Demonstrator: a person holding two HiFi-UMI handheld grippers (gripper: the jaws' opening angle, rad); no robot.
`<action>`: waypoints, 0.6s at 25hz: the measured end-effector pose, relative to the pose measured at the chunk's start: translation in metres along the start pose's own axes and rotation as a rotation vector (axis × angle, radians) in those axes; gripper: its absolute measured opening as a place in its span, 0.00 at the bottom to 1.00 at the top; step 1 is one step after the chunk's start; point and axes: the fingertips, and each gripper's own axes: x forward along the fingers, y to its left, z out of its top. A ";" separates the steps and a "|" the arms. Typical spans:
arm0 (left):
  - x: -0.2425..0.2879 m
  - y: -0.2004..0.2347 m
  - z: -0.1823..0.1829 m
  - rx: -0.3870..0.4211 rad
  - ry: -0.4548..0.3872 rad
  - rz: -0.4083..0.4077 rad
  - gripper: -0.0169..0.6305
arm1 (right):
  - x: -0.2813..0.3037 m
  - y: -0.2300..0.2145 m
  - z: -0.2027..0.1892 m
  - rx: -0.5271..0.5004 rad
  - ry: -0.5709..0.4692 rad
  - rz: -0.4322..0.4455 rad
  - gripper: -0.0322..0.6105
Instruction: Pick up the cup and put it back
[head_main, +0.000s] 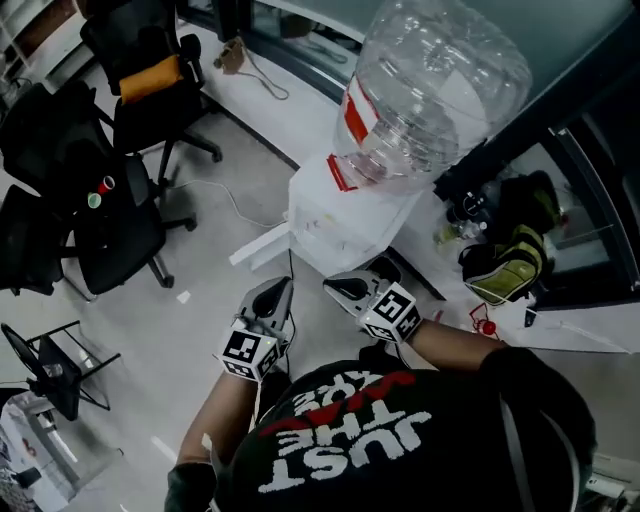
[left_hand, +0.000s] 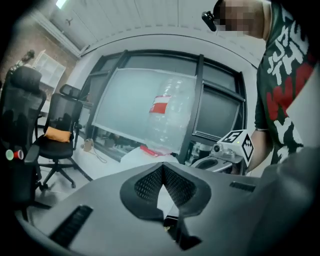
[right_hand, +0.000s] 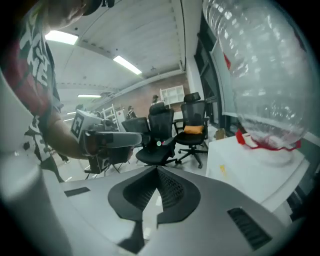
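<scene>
Looking steeply down at the left gripper (head_main: 281, 286) and the right gripper (head_main: 333, 288), held side by side just ahead of a black T-shirt with white and red lettering (head_main: 350, 435). Checked the left one's own view: jaws pressed together at the tips, nothing between them. Same story for the right one, pads meeting, empty. Both aimed roughly toward a big clear plastic water jug (head_main: 440, 90) sitting upside down on a white dispenser box (head_main: 335, 225) (red label on the jug's shoulder). Off to the left, spotted a black office chair with an orange cushion (head_main: 150, 78) and, nearer, a black mesh office chair (head_main: 105, 235) with two small round things (head_main: 100, 192), one red and one green, on its arm, too small to tell what. Can't make out the cup in any view, so no saying where.
</scene>
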 end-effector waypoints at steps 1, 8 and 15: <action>-0.005 -0.008 0.016 0.007 -0.006 -0.012 0.02 | -0.013 0.001 0.014 0.008 -0.022 -0.015 0.10; -0.008 -0.069 0.103 0.065 -0.043 -0.126 0.02 | -0.107 -0.010 0.072 0.029 -0.159 -0.113 0.10; 0.002 -0.094 0.118 0.138 -0.016 -0.135 0.02 | -0.155 -0.011 0.075 0.033 -0.176 -0.126 0.10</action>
